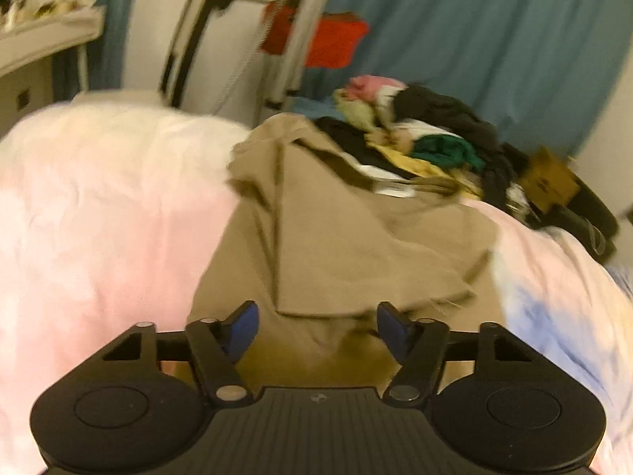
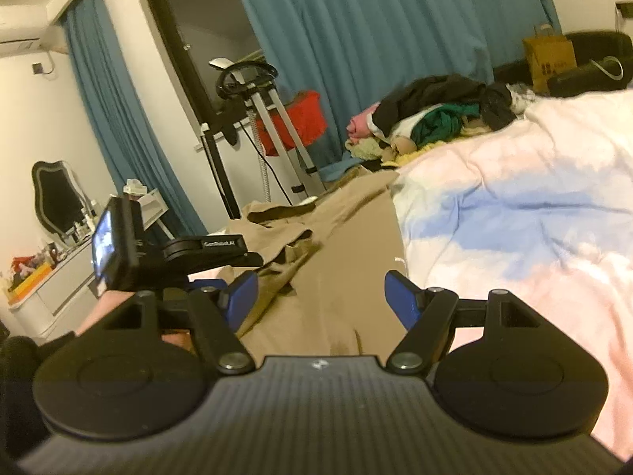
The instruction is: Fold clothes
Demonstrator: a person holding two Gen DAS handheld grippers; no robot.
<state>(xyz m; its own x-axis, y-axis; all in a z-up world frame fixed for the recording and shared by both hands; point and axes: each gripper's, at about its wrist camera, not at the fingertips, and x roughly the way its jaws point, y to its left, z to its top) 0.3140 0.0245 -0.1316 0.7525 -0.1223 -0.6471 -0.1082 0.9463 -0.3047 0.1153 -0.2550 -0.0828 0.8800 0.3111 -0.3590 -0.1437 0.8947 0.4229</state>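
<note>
Our left gripper (image 1: 317,326) hovers spread over the tan garment (image 1: 336,233), pads clear of the cloth; our right gripper (image 2: 321,297) also stands spread above it, pinching nothing. We see the garment lying rumpled down the bed (image 2: 514,213) toward its near edge, with a clothes pile (image 1: 427,138) at the far edge.

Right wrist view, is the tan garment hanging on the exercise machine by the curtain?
No, the tan garment lies spread on the bed, in front of the open right gripper; a red cloth is at the machine.
</note>
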